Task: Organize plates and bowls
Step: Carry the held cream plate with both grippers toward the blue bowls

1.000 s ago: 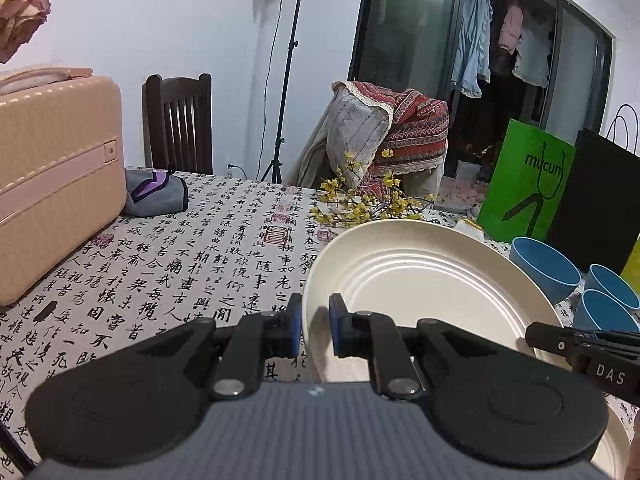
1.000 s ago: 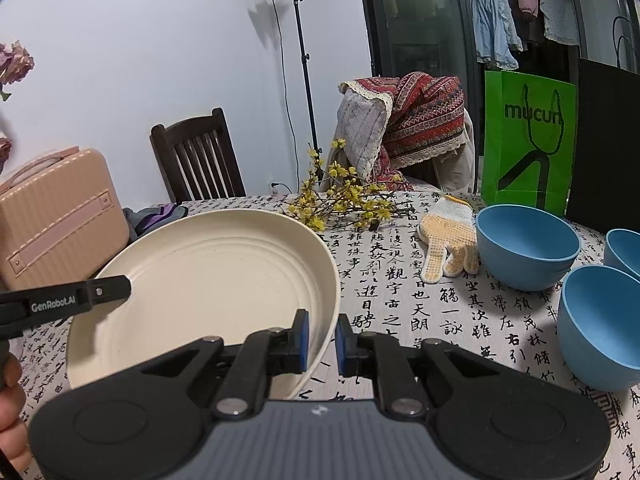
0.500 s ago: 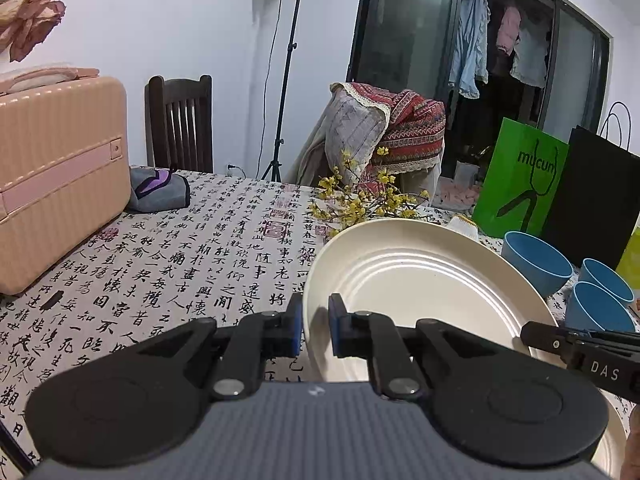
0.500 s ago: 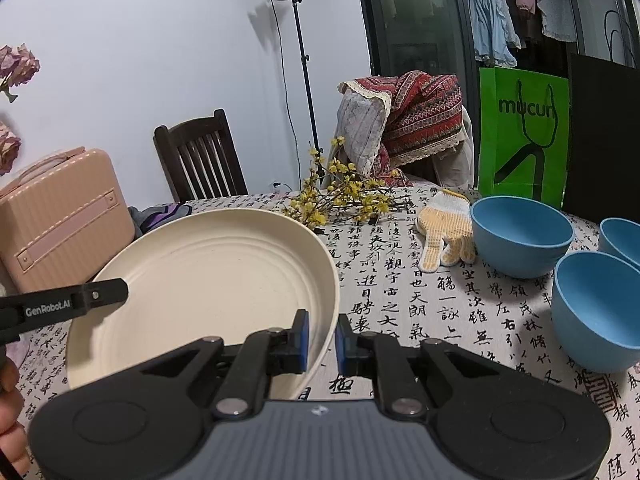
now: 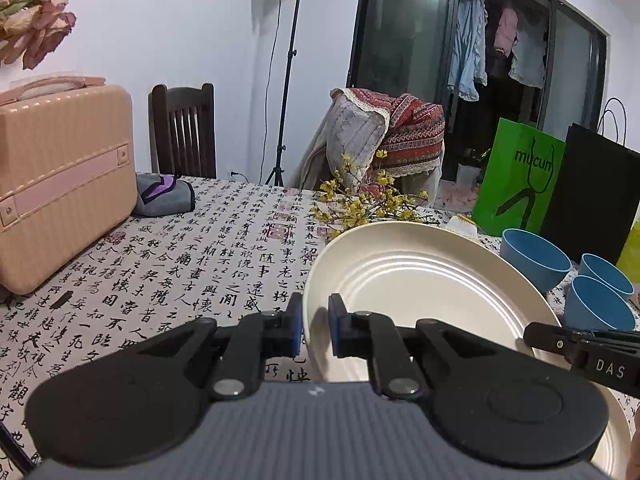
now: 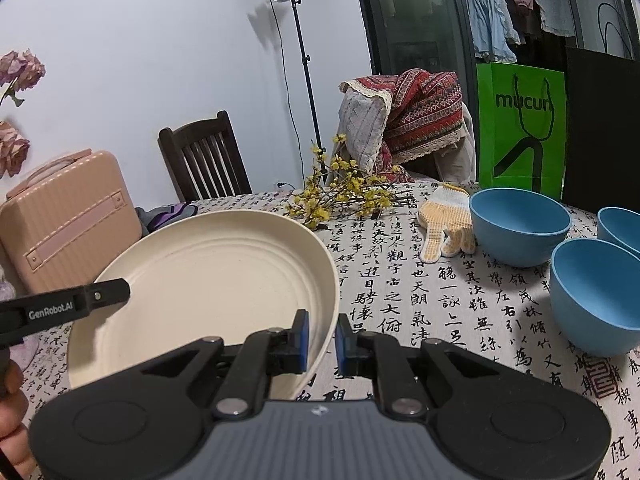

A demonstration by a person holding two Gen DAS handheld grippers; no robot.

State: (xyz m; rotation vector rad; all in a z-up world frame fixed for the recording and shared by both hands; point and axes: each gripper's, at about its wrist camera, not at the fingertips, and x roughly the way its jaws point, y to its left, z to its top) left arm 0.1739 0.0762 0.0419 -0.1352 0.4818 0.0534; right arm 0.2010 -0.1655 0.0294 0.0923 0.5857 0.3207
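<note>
While you hold the plate (image 5: 420, 280) raised over the table (image 5: 200, 264):
Jaws: left gripper (image 5: 314, 330) and right gripper (image 6: 321, 338) each clamp its rim.
Writing: "mucun" on green bag (image 6: 520, 120); "GenRobot.AI", "DAS" on fingers.
Bowls (image 6: 520, 224): three, blue, empty, on your right.

We see matt cream plate (image 6: 208, 276), matt blue bowls (image 6: 520, 228), printed cloth table cover (image 5: 192, 264), knit glove (image 6: 444, 220) at bowls' nine o'clock.
</note>
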